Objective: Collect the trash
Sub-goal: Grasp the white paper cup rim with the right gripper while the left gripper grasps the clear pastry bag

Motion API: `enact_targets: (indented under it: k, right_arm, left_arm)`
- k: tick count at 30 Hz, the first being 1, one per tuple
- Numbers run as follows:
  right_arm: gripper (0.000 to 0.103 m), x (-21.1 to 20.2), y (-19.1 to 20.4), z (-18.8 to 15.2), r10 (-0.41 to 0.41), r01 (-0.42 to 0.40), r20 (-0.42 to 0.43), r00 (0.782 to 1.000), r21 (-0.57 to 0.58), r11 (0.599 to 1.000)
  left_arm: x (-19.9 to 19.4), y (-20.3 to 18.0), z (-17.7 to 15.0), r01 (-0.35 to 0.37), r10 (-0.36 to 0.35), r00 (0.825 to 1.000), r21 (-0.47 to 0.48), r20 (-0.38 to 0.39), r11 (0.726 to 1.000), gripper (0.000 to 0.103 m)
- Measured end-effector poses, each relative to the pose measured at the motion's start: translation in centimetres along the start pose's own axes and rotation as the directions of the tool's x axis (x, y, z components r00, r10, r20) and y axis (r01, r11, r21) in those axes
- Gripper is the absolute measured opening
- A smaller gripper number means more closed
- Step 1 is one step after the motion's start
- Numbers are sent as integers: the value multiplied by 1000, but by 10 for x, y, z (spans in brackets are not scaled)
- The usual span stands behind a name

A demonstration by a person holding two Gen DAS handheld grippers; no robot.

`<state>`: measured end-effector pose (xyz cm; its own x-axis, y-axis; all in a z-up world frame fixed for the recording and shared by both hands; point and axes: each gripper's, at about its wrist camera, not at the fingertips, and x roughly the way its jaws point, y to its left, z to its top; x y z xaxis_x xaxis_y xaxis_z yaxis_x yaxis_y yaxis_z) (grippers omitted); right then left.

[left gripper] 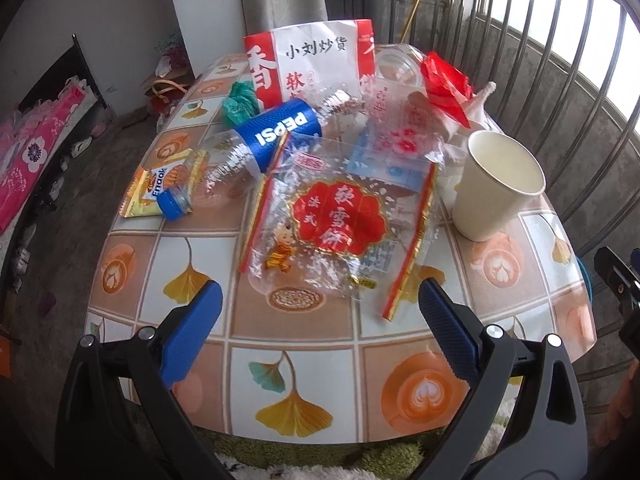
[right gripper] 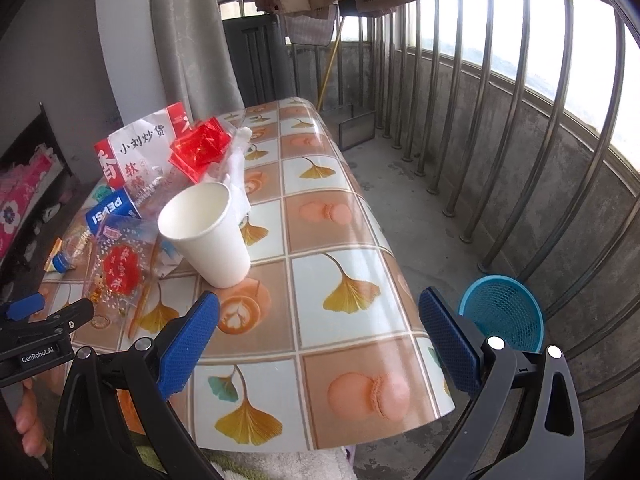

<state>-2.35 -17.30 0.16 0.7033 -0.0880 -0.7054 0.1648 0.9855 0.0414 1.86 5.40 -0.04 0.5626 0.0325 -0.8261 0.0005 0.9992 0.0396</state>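
Trash lies on the patterned table (left gripper: 304,364). A clear snack bag with a red label (left gripper: 332,220) lies nearest my left gripper (left gripper: 320,320), which is open and empty just short of it. An empty Pepsi bottle (left gripper: 256,144) lies on its side at the left by a yellow wrapper (left gripper: 148,192). A white paper cup (left gripper: 496,184) stands upright at the right. A red and white paper bag (left gripper: 316,60), a green wad (left gripper: 240,102) and a red wrapper (left gripper: 446,84) lie behind. My right gripper (right gripper: 318,344) is open and empty above the table's near right part, with the cup (right gripper: 208,228) ahead on its left.
A blue mesh wastebasket (right gripper: 504,312) stands on the concrete floor right of the table (right gripper: 344,240). A metal railing (right gripper: 500,120) runs along the right. A curtain (right gripper: 188,36) hangs behind the table. The left gripper (right gripper: 44,320) shows at the right wrist view's left edge.
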Motion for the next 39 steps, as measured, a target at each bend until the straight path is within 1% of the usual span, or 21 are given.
enact_targets:
  k: [4,6,8,9,11,13,15,17,19,20,21,22,24,25,29,31,33,34,36,38,39]
  right_arm:
    - [97,7,16,16,69,-69,29,997,-8,998]
    - [97,11,22,24,103,-103,37,994,-6,995]
    - [97,17,27,30,128,-128,36,991,-2,992]
    - [97,21,29,33,141,-141,34,989,1,990]
    - [97,27,32,39,163,-164,31,986,11,986]
    - [95,36,34,43,183,-183,22,983,25,983]
    - [91,43,33,47,206,-206,9,979,48,977]
    - [86,52,34,51,227,-227,-4,974,73,971]
    - [81,61,33,54,245,-242,-21,969,95,966]
    - [77,65,33,55,253,-249,-30,967,103,963]
    - [72,69,33,56,259,-253,-40,965,111,961]
    - [70,73,34,57,266,-259,-50,963,118,959]
    - [61,80,35,58,277,-267,-66,959,127,955]
    - [58,84,37,58,282,-271,-75,956,129,954]
    - [46,93,41,56,292,-279,-107,950,125,952]
    - [42,96,42,55,295,-280,-124,948,122,952]
    - [35,100,43,54,296,-281,-140,945,120,952]
    - [33,102,44,53,296,-280,-148,944,120,952]
    - [25,105,43,52,299,-281,-159,941,125,951]
    - [22,106,43,50,299,-280,-168,940,128,952]
    - [20,107,42,50,299,-279,-169,939,130,951]
  left_arm:
    - [2,30,7,26,-24,999,-40,45,999,94]
    - [1,46,7,86,-79,992,-67,94,994,94]
    - [-1,63,6,178,-160,974,-108,161,978,94]
    - [-1,70,6,211,-184,965,-137,189,968,94]
    - [-1,81,7,264,-222,949,-180,222,948,94]
    - [2,88,10,324,-275,931,-197,239,925,94]
    - [6,92,13,346,-293,924,-209,247,915,94]
    - [11,92,16,361,-309,918,-199,247,911,94]
    - [16,90,18,355,-309,920,-179,243,918,94]
    - [19,88,18,352,-309,921,-163,238,922,94]
    - [23,87,19,344,-306,924,-151,229,927,94]
    - [28,85,19,339,-305,927,-141,219,930,94]
    - [38,82,19,345,-318,928,-129,196,930,82]
    - [44,81,20,343,-319,931,-129,176,930,73]
    - [71,82,23,352,-338,935,-159,109,922,56]
    - [78,82,25,358,-346,933,-165,98,919,54]
    - [84,82,25,364,-354,931,-166,89,916,50]
    - [86,82,26,366,-357,931,-168,83,915,46]
    - [91,81,25,369,-362,930,-175,70,913,41]
    - [92,81,24,369,-363,930,-177,64,913,33]
    - [92,82,23,369,-364,929,-177,61,912,31]
